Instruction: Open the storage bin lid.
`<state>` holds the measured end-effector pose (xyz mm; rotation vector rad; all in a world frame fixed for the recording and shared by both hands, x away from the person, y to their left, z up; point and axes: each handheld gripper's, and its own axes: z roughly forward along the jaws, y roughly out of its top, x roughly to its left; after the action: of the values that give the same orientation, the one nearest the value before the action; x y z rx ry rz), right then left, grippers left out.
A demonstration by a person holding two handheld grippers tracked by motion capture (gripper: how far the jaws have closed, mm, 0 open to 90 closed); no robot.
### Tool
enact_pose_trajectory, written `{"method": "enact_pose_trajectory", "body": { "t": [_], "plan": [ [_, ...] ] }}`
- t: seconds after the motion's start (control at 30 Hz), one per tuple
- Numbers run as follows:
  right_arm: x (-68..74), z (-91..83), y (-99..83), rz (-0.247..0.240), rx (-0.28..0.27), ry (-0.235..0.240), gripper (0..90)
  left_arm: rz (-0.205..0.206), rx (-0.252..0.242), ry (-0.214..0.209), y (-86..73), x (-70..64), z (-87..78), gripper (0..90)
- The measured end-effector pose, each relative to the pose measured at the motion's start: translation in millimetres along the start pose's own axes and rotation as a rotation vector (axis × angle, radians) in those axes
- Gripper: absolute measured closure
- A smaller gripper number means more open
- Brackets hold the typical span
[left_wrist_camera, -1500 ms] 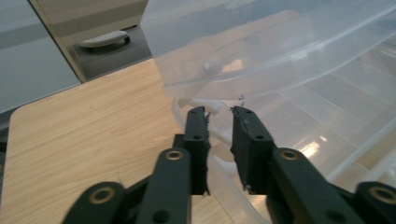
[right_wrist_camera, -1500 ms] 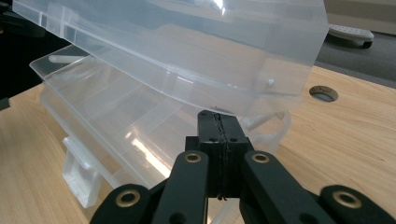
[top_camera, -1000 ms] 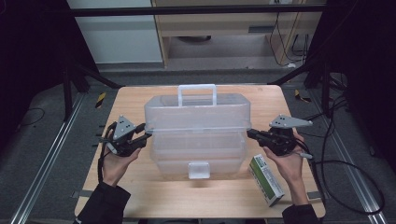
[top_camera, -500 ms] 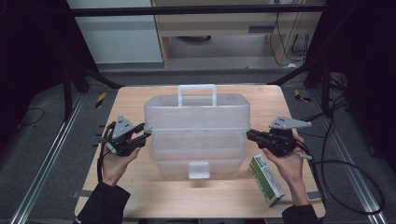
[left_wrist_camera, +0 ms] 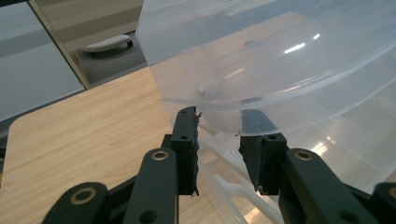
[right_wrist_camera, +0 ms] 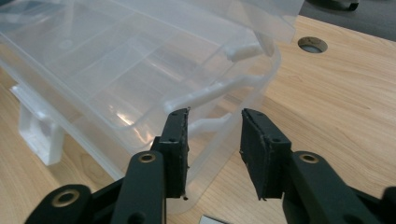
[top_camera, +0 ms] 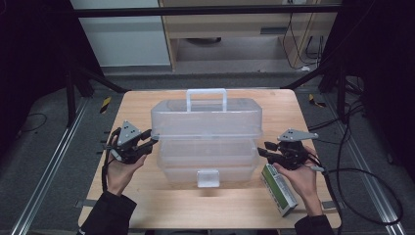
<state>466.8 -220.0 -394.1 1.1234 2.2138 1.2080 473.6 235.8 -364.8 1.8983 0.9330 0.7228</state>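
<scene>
A clear plastic toolbox (top_camera: pixel 205 134) sits at the middle of the wooden table (top_camera: pixel 147 100), its lid (top_camera: pixel 205 117) raised a little off the lower tray and its carry handle (top_camera: pixel 206 98) standing upright on top. A white latch (top_camera: pixel 207 177) hangs at the front edge, nearest us.

At the box's left end we hold the left gripper (top_camera: pixel 149 142), its jaws spread; in the left gripper view (left_wrist_camera: pixel 218 135) they sit on either side of the lid's curved lower rim, the tips close under it, though we cannot tell whether they touch it. At the right end we hold the right gripper (top_camera: pixel 263 149), jaws likewise apart; in the right gripper view (right_wrist_camera: pixel 215 135) they face the box's corner, where a thin white hinge arm (right_wrist_camera: pixel 210 93) runs along the wall, and nothing is pinched between them.

A green and white carton (top_camera: pixel 279 188) lies flat on the table just beside the box's right front corner, under our right hand (top_camera: pixel 301 178). Our left hand (top_camera: pixel 120 174) rests at the table's left side, dark sleeves at both wrists.
</scene>
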Motion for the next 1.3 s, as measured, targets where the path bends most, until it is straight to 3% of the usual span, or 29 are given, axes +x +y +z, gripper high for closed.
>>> {"method": "enact_pose_trajectory", "body": {
  "t": [0.43, 0.83, 1.3],
  "plan": [
    [6.6, 16.1, -6.0, -0.028, 0.089, -0.015, 66.4, -0.002, 0.001, 0.002, -0.1, 0.4, 0.4, 67.6],
    [7.4, 19.5, -6.5, 0.006, 0.098, 0.017, 77.4, 0.001, -0.002, 0.013, 3.6, 1.9, 0.5, 68.1],
    [8.0, 19.4, -6.7, 0.004, 0.096, 0.018, 78.1, -0.008, -0.017, 0.037, 12.3, 5.0, 2.1, 67.8]
  ]
}}
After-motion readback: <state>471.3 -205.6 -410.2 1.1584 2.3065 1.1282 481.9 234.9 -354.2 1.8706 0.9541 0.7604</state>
